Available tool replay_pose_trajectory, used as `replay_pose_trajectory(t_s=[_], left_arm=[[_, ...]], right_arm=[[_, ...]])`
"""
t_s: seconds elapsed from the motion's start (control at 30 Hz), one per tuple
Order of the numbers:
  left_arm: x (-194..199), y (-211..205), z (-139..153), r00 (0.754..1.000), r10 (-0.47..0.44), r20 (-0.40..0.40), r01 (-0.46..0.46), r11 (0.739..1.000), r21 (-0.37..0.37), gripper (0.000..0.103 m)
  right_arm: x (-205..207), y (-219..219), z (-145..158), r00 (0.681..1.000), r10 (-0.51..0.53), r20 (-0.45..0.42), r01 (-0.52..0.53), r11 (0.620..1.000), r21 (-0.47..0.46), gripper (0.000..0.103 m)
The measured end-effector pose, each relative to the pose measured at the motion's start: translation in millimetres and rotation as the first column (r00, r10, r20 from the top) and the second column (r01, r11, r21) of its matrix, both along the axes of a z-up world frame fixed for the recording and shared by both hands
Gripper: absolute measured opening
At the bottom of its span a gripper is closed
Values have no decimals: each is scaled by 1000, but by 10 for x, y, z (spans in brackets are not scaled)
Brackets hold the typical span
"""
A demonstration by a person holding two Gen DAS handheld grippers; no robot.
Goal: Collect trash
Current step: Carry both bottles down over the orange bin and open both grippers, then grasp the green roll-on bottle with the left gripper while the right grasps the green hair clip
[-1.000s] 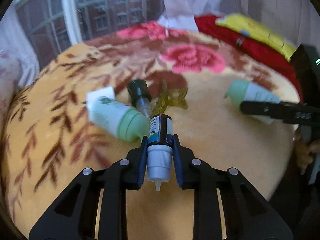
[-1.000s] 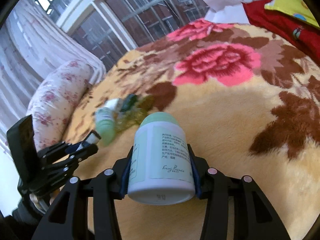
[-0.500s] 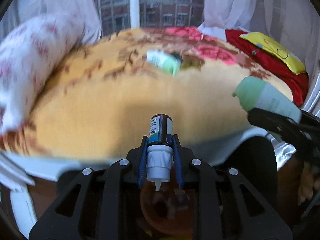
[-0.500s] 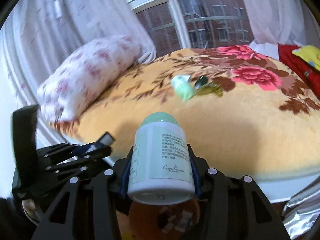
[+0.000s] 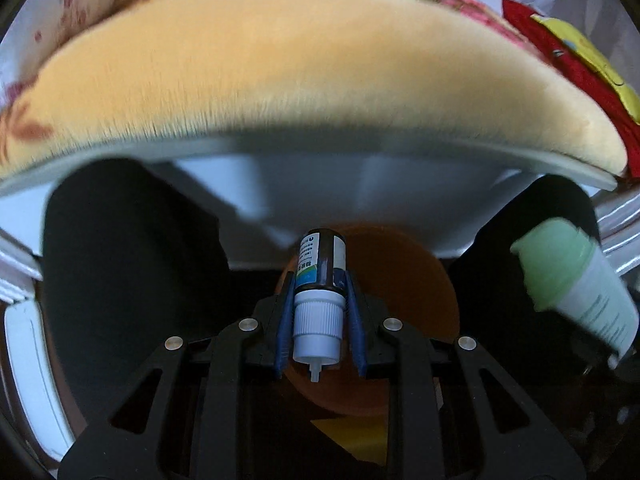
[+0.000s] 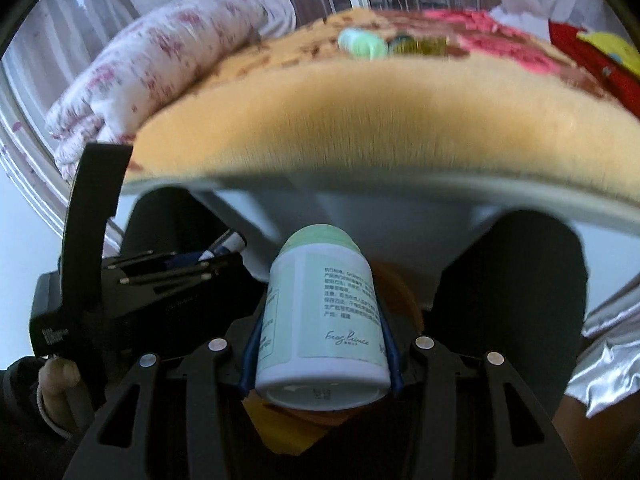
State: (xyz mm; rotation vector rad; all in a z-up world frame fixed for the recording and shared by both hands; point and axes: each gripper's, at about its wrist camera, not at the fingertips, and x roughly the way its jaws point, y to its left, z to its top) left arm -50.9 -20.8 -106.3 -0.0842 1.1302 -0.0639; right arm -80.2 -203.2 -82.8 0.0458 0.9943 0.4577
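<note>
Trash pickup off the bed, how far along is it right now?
Partly done, nothing visibly binned yet. In hand: the left hand-held gripper is shut on a small dark dropper bottle with a white cap, and the right hand-held gripper clamps a pale green plastic bottle; both hang past the bed edge above an orange round container. Left: a light green tube and a yellowish wrapper on the blanket.

The bed (image 6: 360, 120) (yellow floral blanket) bears a green tube (image 6: 362, 43).
</note>
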Motion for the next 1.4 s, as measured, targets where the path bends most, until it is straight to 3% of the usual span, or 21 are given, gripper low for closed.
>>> replay_pose_trajectory(t_s=[0.53,0.6,0.63,0.67,1.1,1.27,1.4], left_arm=[[142,-23,-234,996,-14,-90,17,1000,23,24],[158,-7,-250,995,2,-100,2,999,39,45],[163,14,-253,995,12,-94,-8,999,47,66],[159,33,-232,996,23,-82,-19,999,50,70],[130,27,-183,998,35,-58,-32,999,40,70],[73,59,131,999,8,34,-9,1000,7,70],[202,94,549,993,-17,114,22,999,-38,72]], right_arm=[[107,43,-304,994,-4,-113,2,1000,-21,48],[126,66,-318,993,-16,-121,12,999,-34,55],[134,66,-313,993,-25,-118,21,999,-37,56],[133,60,-303,993,-31,-113,27,999,-35,56],[66,-93,-138,997,-65,-42,65,998,10,56],[73,-217,159,998,-48,36,46,997,55,58],[257,-377,499,993,-44,112,40,998,42,63]])
